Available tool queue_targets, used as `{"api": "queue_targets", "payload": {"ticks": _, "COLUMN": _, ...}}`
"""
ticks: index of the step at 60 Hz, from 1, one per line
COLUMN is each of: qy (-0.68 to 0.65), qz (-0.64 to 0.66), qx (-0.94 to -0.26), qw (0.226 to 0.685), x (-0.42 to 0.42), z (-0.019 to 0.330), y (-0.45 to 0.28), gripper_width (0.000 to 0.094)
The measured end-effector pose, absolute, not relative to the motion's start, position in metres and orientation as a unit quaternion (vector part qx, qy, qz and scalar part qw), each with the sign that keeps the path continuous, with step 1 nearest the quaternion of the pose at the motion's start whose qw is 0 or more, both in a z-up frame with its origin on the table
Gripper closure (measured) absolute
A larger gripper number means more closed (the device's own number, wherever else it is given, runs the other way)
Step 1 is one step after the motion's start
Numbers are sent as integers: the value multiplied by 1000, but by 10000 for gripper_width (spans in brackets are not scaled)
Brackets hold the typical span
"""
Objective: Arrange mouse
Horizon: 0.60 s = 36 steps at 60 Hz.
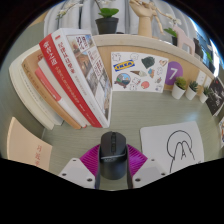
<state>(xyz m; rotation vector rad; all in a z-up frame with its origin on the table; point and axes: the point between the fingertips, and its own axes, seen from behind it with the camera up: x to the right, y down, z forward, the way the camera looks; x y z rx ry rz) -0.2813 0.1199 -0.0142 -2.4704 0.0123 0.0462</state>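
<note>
Mouse [112, 148] black, clamped in gripper [113, 165]; white mousepad [172, 146] just beside; magazines [75, 78] beyond.

A pale table [60, 150] carries several things. A row of books and magazines [75, 85] leans at a slant, their red and white spines and covers facing out. Beside them stands a white board [138, 73] with a yellow-and-blue logo and small pictures. To its right sits a purple card [174, 72] with a number on it, next to a small potted plant [180, 88]. A white sheet [172, 145] printed with a black line drawing lies flat on the table. Farther back, another dark-potted plant [107, 20] stands on a shelf.
</note>
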Motion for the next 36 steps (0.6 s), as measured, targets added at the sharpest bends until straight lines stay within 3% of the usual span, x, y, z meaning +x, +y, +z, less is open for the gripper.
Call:
{"api": "queue_targets", "payload": {"ticks": 5, "qy": -11, "qz": 20, "qx": -939, "qw": 342, "x": -276, "z": 14, "y": 121, "gripper_width": 566}}
{"api": "queue_targets", "payload": {"ticks": 17, "qy": -34, "qz": -13, "qx": -889, "qw": 456, "x": -218, "z": 159, "y": 134, "gripper_width": 565}}
{"api": "queue_targets", "payload": {"ticks": 22, "qy": -34, "qz": -25, "qx": -872, "qw": 488, "x": -180, "z": 194, "y": 140, "gripper_width": 567}}
{"api": "queue_targets", "payload": {"ticks": 27, "qy": -30, "qz": -23, "qx": -876, "qw": 481, "x": -143, "z": 182, "y": 144, "gripper_width": 569}}
{"api": "queue_targets", "payload": {"ticks": 36, "qy": -37, "qz": -21, "qx": -912, "qw": 409, "x": -92, "z": 99, "y": 130, "gripper_width": 570}}
